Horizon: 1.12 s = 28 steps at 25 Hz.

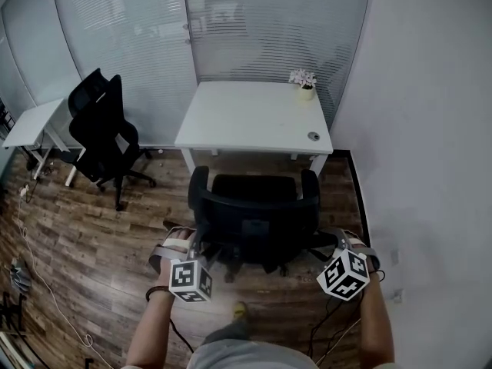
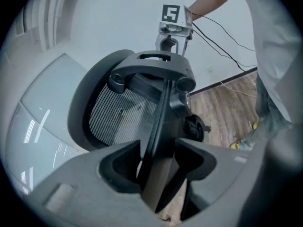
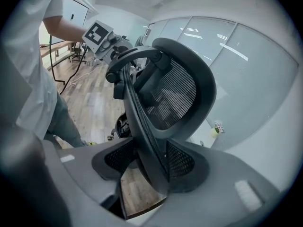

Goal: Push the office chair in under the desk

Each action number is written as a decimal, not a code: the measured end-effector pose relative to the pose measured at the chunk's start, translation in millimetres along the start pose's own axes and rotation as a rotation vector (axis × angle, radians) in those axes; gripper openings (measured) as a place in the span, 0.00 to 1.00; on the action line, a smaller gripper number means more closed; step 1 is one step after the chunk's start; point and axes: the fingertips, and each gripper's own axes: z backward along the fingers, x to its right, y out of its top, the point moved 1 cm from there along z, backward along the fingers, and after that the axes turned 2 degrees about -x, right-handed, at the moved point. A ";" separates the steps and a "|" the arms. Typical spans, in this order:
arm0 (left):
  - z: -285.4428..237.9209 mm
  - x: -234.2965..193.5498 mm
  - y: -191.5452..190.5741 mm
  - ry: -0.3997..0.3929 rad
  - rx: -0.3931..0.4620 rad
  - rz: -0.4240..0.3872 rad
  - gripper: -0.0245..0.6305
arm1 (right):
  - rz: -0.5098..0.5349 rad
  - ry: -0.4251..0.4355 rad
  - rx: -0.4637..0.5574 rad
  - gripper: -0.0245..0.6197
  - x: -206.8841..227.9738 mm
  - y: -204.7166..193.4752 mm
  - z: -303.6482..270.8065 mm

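A black mesh-back office chair [image 1: 254,210] stands on the wood floor in front of the white desk [image 1: 254,114], its seat near the desk's front edge. My left gripper [image 1: 192,242] is shut on the left edge of the backrest, and my right gripper [image 1: 333,242] is shut on the right edge. In the left gripper view the backrest frame [image 2: 142,79] runs down between that gripper's jaws [image 2: 158,167]. In the right gripper view the mesh backrest [image 3: 175,93] is pinched in the right gripper [image 3: 161,169]. Each gripper view shows the other gripper's marker cube beyond the chair.
A small flower pot [image 1: 305,84] and a round object [image 1: 313,136] sit on the desk. A second black chair [image 1: 104,133] and another white desk [image 1: 31,121] stand at the left. A white wall [image 1: 430,167] closes the right side. Cables [image 1: 38,283] trail over the floor.
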 end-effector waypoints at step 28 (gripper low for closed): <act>-71.3 -90.0 -39.4 0.029 0.039 -0.036 0.38 | -0.002 -0.091 -0.027 0.39 87.5 38.4 -76.9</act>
